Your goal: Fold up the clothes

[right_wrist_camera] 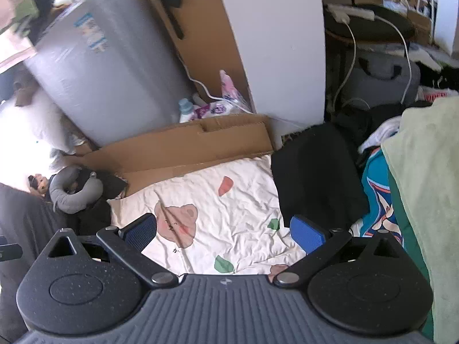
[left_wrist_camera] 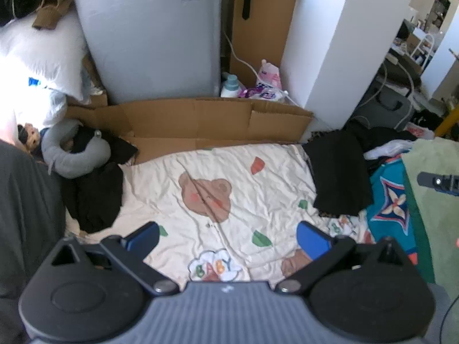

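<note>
Both grippers hover, jaws spread and empty, over a bear-print sheet (left_wrist_camera: 229,177).

From the left: a grey neck pillow (left_wrist_camera: 71,154), black clothes (left_wrist_camera: 94,197), the left gripper (left_wrist_camera: 228,236), the right gripper (right_wrist_camera: 223,229), then a black garment (left_wrist_camera: 338,172) lying on the sheet's right edge, and a green towel (right_wrist_camera: 424,186).

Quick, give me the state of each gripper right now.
Left gripper: open, fingers wide apart, holding nothing, above the bear-print sheet.
Right gripper: open, holding nothing, above the same sheet.
</note>
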`<state>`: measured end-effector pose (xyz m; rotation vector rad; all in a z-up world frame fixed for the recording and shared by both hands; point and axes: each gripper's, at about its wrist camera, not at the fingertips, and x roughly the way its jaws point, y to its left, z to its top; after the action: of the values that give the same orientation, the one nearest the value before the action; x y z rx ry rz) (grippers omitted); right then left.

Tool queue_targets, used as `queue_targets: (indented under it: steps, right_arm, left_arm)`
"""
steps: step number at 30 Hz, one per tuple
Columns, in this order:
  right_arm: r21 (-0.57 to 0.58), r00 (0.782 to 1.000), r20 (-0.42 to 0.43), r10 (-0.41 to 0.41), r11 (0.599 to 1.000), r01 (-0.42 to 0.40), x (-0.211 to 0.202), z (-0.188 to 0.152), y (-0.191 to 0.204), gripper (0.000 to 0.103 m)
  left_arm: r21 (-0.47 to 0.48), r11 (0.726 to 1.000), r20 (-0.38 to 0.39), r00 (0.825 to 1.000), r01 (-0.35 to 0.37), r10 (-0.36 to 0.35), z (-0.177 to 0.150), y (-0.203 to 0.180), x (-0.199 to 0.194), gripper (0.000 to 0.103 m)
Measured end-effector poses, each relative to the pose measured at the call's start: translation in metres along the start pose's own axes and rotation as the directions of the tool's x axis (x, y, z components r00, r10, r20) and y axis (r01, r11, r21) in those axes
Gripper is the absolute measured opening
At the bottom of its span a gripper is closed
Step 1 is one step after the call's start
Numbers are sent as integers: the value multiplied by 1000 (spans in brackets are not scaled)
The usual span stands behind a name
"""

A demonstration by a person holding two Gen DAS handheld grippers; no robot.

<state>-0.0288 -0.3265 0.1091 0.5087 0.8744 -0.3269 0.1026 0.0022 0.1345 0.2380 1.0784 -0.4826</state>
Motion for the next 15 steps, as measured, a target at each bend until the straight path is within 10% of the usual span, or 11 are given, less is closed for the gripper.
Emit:
queue_targets:
  steps: [15]
  right_arm:
    - [25,994,104,27,999,-30,-32,-73,12,102]
  left_arm:
    - [-101,993,168,985,53,-36,-99,-5,16,103]
